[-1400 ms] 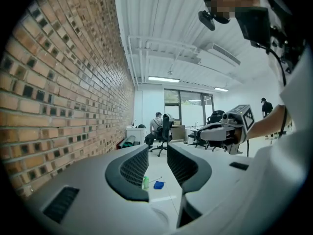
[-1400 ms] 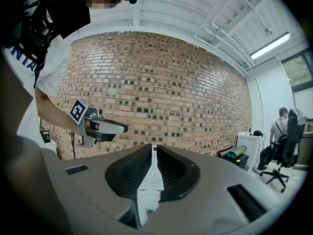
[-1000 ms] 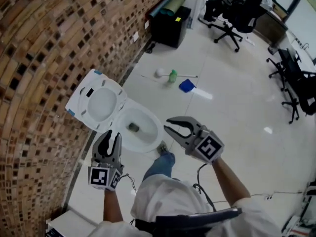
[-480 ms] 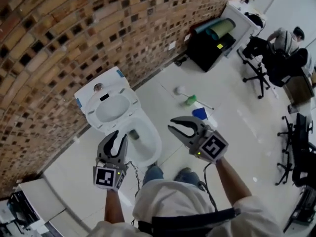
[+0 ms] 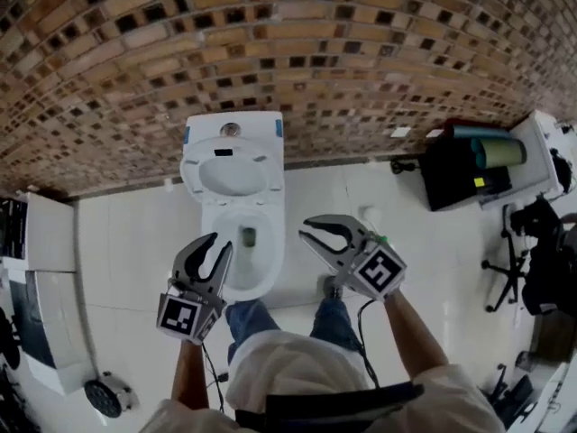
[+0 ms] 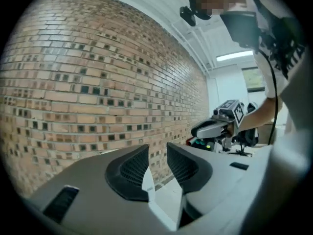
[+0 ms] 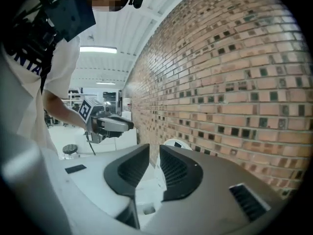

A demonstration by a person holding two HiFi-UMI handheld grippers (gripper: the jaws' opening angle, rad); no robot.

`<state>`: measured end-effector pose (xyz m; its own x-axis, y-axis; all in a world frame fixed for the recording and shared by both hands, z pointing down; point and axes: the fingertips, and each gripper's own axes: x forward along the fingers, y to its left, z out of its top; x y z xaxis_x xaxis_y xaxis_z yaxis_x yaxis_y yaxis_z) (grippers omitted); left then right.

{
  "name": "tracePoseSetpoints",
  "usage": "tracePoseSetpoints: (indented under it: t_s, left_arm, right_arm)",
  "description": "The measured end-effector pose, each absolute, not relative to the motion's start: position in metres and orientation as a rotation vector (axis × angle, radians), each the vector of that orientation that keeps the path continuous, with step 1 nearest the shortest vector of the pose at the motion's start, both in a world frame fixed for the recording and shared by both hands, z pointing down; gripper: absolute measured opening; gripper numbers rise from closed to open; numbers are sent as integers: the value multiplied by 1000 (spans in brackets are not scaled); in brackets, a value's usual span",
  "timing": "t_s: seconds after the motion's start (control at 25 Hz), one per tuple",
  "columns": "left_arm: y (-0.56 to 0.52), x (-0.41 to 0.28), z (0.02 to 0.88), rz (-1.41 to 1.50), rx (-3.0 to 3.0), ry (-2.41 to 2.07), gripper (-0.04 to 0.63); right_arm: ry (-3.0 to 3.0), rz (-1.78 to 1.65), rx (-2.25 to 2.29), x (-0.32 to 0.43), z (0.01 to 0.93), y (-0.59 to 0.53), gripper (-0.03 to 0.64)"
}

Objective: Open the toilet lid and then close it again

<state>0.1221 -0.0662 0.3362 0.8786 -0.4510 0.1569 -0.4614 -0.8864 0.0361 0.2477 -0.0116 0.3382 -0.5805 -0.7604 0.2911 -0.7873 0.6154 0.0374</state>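
1. Toilet [image 5: 257, 273]: white, with its tank backed against the brick wall [image 5: 297, 43]. The bowl is uncovered and a dark drain shows inside it.
2. Toilet lid [image 5: 230, 174]: raised and leaning back toward the tank, inner face showing. A round flush button sits on the tank top behind it.
3. Left gripper [image 5: 221, 244]: in the head view it lies over the near left rim of the bowl and points toward the wall, well apart from the lid. Its own view [image 6: 157, 150] shows the jaws a narrow gap apart with nothing between them, only brickwork beyond.
4. Right gripper [image 5: 305, 233]: level with the left one, just right of the bowl and over the pale floor [image 5: 135, 233]. Its own view [image 7: 154, 153] shows the pads nearly together with a slim slit between them, and they are empty.
5. Person: white top and blue jeans [image 5: 334, 318], standing just in front of the bowl.
6. Black cabinet [image 5: 455, 179]: against the wall, right of the toilet, with a rolled teal mat [image 5: 498, 152] on top.
7. Office chair [image 5: 541, 233]: black, at the far right.
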Motion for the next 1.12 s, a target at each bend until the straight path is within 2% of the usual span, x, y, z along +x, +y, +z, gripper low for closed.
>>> tracePoseSetpoints:
  t_s: [0.4,0.72,0.96,1.04,1.12]
  left_arm:
    - [19,171,334,36,2674,-1201,117]
    - [79,128,346,168,2613,-1357,117]
    - [82,117,344,203,2692,-1289,117]
    - [73,118,344,179,2708,-1264,117]
    - [62,121,346,164,2710,-1239,117]
  right_arm:
    - [-2677,265,892,344,371,11,61]
    - [-2714,303,847,311,372,5,61]
    - [-2724,356,891,298,367,-13,136]
    - [-2710,360,893,299,373,-30,181]
    - [-2686,352,874,301,384,-53,181]
